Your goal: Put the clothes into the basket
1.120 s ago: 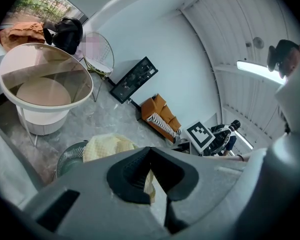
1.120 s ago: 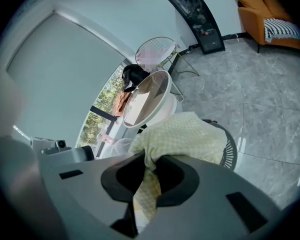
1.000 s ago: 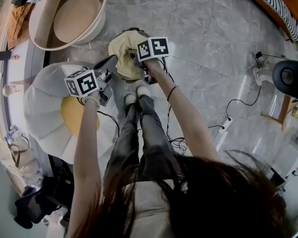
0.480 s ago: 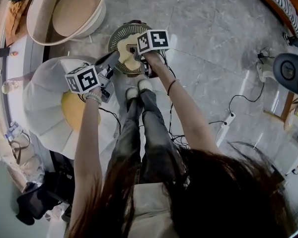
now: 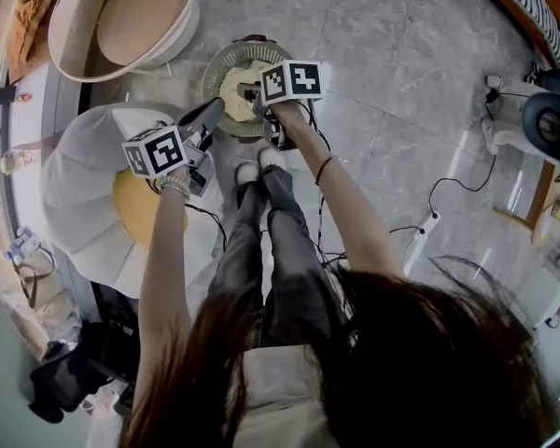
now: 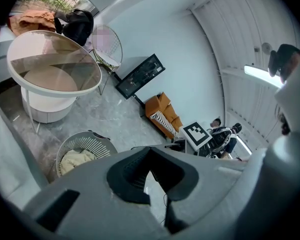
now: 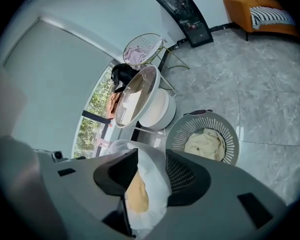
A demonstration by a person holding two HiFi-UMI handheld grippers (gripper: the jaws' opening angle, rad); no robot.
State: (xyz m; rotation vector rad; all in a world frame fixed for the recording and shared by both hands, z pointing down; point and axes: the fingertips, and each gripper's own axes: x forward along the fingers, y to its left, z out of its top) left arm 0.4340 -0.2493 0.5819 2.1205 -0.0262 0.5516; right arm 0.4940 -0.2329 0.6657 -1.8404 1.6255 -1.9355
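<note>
A round slatted laundry basket [image 5: 217, 63] stands on the marble floor in front of the person's feet. A cream garment [image 5: 240, 87] lies inside it, also seen in the left gripper view [image 6: 76, 160] and the right gripper view [image 7: 206, 144]. My right gripper [image 5: 259, 101] hovers over the basket's near rim. Its jaws have just been opening and now stand open with nothing between them [image 7: 151, 156]. My left gripper [image 5: 213, 112] points at the basket from the left, clear of it, its tips closed together and empty [image 6: 150, 151].
A white chair with a yellow cushion [image 5: 79, 203] stands close at the left, beside the left arm. A round white table [image 5: 121, 21] is beyond it. Cables and a power strip [image 5: 420, 239] lie on the floor at the right. An orange sofa [image 6: 162, 111] stands far off.
The cream garment, held over the basket by the right gripper a second ago, has dropped into the basket. The right jaws have let it go. Both hands have sunk a little.
</note>
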